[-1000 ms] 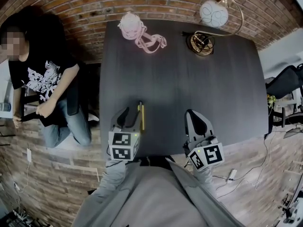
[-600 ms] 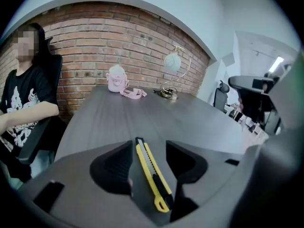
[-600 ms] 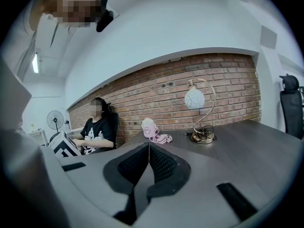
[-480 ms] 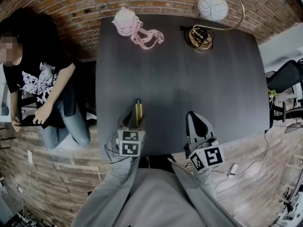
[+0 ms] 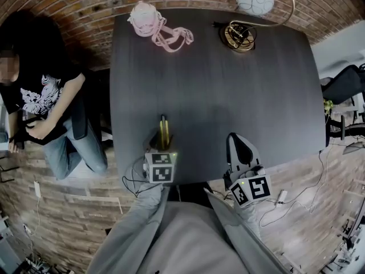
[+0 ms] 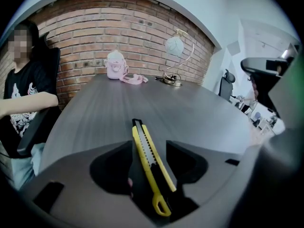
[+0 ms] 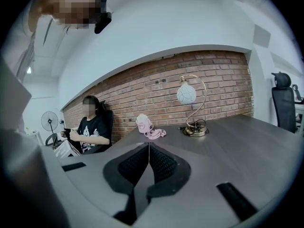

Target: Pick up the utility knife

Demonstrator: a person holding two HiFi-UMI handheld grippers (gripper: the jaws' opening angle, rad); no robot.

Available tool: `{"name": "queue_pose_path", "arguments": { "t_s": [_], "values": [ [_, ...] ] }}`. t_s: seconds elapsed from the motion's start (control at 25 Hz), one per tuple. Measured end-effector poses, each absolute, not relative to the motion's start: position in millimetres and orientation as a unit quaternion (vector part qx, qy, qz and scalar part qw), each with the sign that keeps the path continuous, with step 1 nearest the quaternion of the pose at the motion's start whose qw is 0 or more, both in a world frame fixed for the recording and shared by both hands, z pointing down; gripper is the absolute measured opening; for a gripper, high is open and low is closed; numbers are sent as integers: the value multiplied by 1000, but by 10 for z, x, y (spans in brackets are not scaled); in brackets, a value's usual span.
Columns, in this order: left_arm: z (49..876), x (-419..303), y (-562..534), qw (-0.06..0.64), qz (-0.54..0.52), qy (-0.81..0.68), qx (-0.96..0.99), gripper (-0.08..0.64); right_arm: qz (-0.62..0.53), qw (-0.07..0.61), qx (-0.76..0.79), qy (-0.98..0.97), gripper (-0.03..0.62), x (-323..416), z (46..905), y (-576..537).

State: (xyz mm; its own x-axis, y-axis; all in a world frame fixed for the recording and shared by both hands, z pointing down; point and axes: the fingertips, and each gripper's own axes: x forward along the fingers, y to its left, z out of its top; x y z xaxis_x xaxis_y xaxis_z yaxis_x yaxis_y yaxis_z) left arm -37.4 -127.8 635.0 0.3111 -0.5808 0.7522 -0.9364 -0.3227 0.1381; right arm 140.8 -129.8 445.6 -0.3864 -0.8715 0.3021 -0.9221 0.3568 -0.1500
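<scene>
Judging by its build, we rate the utility knife (image 6: 143,144) as light, stiff and slim, with smooth yellow and black sides that could slip under a weak pinch. It lies flat on the table (image 5: 228,84) close to the near edge, left of the middle, its length running toward the far edge. We advise a hold across the mid-body, clear of the far blade end; whether the blade is out we cannot tell. The left gripper (image 5: 161,137) is angled down over it, jaws wide apart with the knife between them and neither pad seen pressing. The right gripper (image 7: 149,148) hangs over the near edge, jaws together, empty.
</scene>
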Motion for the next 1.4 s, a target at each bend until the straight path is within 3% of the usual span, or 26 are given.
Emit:
{"name": "queue_pose_path", "arguments": {
  "t_s": [0.52,0.96,1.12,1.4],
  "values": [
    [6458,-380,-1283,259,330,-529,738,221,160,83,550,-815,18,1503,4509,-1302],
    [6455,-434,-1303,269,321,-540,730,222,158,81,550,-816,18,1510,4473,-1335],
    [6441,-497,-1318,272,317,-551,722,152,158,81,549,-817,18,1506,4468,-1325],
    [6441,-504,-1331,280,317,-545,723,133,157,82,549,-817,18,1497,4466,-1322]
  ]
}}
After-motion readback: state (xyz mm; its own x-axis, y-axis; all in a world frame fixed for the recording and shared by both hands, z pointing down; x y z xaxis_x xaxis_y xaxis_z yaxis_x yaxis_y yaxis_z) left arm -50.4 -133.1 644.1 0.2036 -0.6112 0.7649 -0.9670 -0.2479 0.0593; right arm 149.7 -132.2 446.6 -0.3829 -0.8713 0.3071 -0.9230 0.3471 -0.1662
